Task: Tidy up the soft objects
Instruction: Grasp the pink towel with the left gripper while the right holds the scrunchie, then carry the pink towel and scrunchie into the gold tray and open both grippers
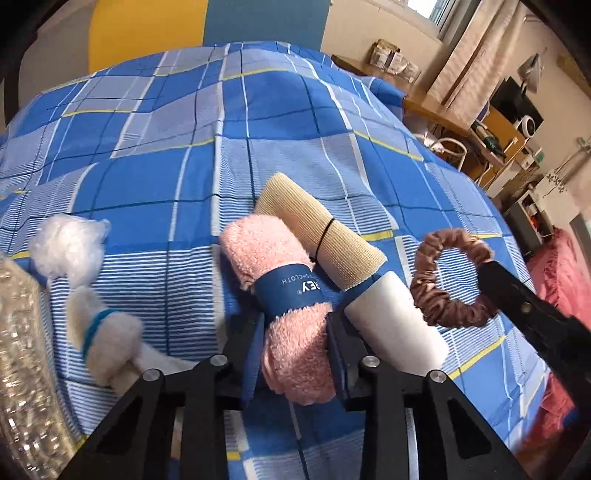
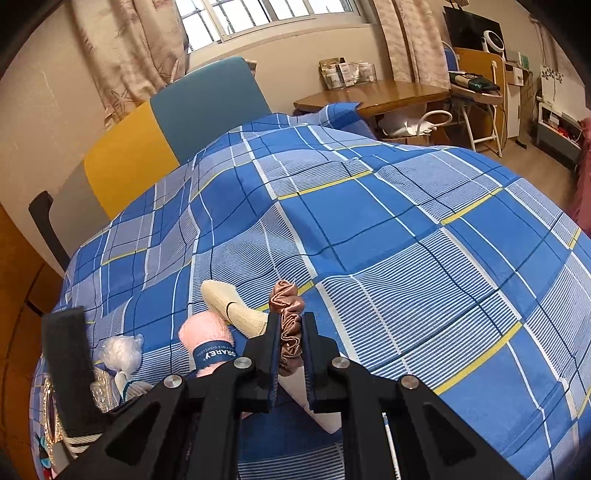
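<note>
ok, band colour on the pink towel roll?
Navy band with white lettering; clearest in left wrist view.

A blue plaid bedspread, a wooden desk, curtains and a window.

Bedspread beyond rolls open.

**Colours on the bed**

Bedspread: blue plaid with white stripes and yellow lines. Towel: pink, navy band. Roll: beige, black tie. Scrunchie: brown satin. Headboard: teal and yellow.
</note>
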Motion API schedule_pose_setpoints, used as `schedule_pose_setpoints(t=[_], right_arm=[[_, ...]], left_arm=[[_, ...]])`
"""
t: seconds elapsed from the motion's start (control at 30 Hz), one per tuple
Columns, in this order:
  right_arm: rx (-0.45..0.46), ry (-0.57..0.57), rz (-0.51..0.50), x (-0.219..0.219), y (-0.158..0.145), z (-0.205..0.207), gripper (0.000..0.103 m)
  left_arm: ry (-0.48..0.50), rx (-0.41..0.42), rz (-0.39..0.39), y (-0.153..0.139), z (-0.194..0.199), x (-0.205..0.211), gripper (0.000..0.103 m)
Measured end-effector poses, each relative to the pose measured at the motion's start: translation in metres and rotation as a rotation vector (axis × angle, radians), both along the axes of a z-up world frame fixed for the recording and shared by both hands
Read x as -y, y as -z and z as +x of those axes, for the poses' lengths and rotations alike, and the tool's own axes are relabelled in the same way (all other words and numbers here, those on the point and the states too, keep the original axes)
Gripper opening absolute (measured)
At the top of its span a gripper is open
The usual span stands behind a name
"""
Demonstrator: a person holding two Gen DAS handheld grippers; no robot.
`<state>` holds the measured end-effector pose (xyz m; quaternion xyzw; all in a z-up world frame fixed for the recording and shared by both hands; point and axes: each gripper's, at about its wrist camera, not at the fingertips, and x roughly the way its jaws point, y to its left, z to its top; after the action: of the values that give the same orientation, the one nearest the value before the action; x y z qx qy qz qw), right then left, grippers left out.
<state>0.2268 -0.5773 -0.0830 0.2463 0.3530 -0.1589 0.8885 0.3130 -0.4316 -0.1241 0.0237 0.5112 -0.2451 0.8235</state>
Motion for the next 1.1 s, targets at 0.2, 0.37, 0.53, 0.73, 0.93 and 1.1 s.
schedule_pose_setpoints(t=[0.2, 0.37, 0.53, 0.73, 0.93, 1.1], right_arm=[[0.023, -0.022, 0.009, -0.002, -0.002, 0.001, 0.01], [0.019, -0.047, -0.01, -0.01, -0.002, 0.003, 0.01], [0.021, -0.079, -0.034, -0.018, -0.001, 0.005, 0.01], [0.046, -0.104, -0.028, -0.023, -0.002, 0.004, 0.01], [0.082, -0.132, -0.008, -0.028, -0.003, 0.003, 0.01], [0.105, -0.176, 0.016, -0.037, -0.003, 0.004, 0.01]], left_arm=[[-0.014, 0.082, -0.032, -0.032, -0.012, -0.029, 0.03], [-0.027, 0.156, -0.071, -0.068, -0.021, -0.066, 0.029], [-0.047, 0.231, -0.103, -0.104, -0.036, -0.112, 0.029], [-0.113, 0.275, -0.104, -0.126, -0.051, -0.183, 0.029], [-0.21, 0.32, -0.113, -0.137, -0.071, -0.26, 0.03], [-0.308, 0.323, -0.106, -0.131, -0.081, -0.327, 0.03]])
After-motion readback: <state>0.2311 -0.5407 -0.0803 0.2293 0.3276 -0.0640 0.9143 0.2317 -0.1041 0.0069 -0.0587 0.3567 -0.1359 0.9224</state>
